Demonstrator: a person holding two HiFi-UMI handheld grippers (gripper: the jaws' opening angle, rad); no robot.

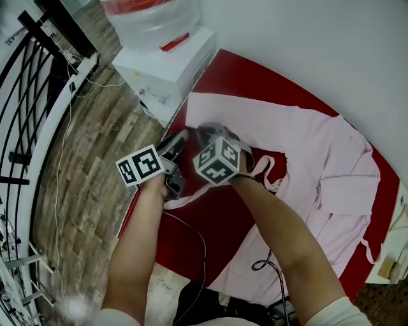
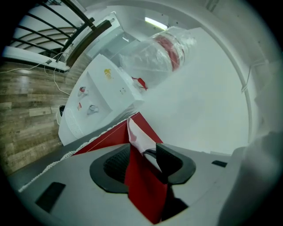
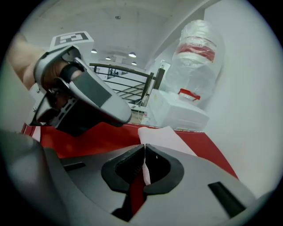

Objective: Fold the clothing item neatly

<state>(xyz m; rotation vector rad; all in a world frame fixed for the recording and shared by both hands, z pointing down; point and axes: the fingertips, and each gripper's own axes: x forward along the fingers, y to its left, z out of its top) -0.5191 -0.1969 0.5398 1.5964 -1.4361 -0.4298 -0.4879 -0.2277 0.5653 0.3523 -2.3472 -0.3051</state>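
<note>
A pink garment (image 1: 325, 172) was spread flat over a red table cover (image 1: 255, 76), reaching from the far left corner across to the near right edge. Both grippers were held close together at the garment's near left part, just inside the table's left edge.

The right gripper (image 3: 144, 165) was seen with its jaws pressed together on a thin fold of the pink fabric, a slip of which showed between the pads. The left gripper (image 2: 143, 161) was held with its jaws spread. A raised edge of the garment stood in the gap, close against one pad, and the red cover was visible through the rest of the opening. No pinch by that gripper could be made out.

In the head view, the near middle of the garment was covered by the person's two forearms. In the right gripper view, the left side of the table was blocked by the body of the left gripper.

A white water dispenser (image 1: 169, 63) with a plastic-wrapped bottle (image 1: 150, 19) on top was placed just beyond the table's far left corner. A black railing (image 1: 25, 127) ran along the far left, beyond a wooden floor (image 1: 95, 159). A dark cable (image 1: 191, 229) hung at the near edge, and a white wall (image 1: 319, 51) bounded the far side.
</note>
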